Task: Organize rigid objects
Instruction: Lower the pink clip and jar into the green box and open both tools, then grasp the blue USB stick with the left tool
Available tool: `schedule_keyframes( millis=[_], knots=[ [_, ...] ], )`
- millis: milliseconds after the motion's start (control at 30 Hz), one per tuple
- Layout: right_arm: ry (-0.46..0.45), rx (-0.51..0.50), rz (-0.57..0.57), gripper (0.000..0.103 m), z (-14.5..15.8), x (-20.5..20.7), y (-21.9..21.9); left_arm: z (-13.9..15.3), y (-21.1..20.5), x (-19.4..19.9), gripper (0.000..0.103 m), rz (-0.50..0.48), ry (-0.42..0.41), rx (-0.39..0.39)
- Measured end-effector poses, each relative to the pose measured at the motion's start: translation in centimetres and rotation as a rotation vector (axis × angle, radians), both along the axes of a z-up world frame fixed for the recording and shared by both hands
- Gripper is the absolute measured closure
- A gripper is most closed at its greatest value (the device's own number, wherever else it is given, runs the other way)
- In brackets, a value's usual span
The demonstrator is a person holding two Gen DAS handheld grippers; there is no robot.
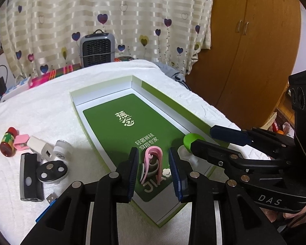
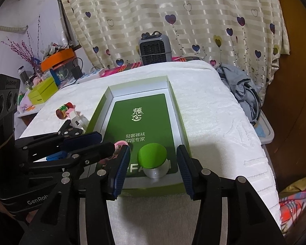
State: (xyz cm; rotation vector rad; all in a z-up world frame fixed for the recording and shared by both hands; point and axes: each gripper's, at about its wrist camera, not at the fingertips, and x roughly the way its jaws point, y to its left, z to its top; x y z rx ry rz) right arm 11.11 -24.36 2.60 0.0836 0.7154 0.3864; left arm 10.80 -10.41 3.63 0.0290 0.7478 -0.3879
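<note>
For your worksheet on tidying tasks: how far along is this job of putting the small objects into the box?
Done: the pink clip and green knob stand inside the box. In hand: nothing; the left gripper and right gripper straddle those two with open jaws, pads clear. Left: the bottle, charger, black disc and other bits still on the towel.

Both wrist cameras look steeply down, close over the green box (image 1: 163,110) (image 2: 112,94), from its near end, sharing it.

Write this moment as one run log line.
left gripper: open over pink clip | right gripper: open over green knob | both in box
</note>
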Motion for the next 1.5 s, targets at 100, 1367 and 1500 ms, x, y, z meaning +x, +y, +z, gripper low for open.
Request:
schedule_keyframes(
  millis=[100, 1367, 1500],
  knots=[
    [-0.003, -0.005, 0.000, 0.054, 0.1, -0.3, 0.1, 0.2, 0.1, -0.4, 0.074, 0.001, -0.007, -0.004],
    [-0.026, -0.068, 0.135, 0.054, 1.2, -4.3, 7.6, 0.3, 7.7, -6.0, 0.074, 0.118, -0.045, -0.032],
    [-0.022, -0.069, 0.153, 0.054, 1.0, -4.5, 8.3, 0.0, 8.4, -6.4, 0.074, 0.122, -0.041, -0.031]
  ],
)
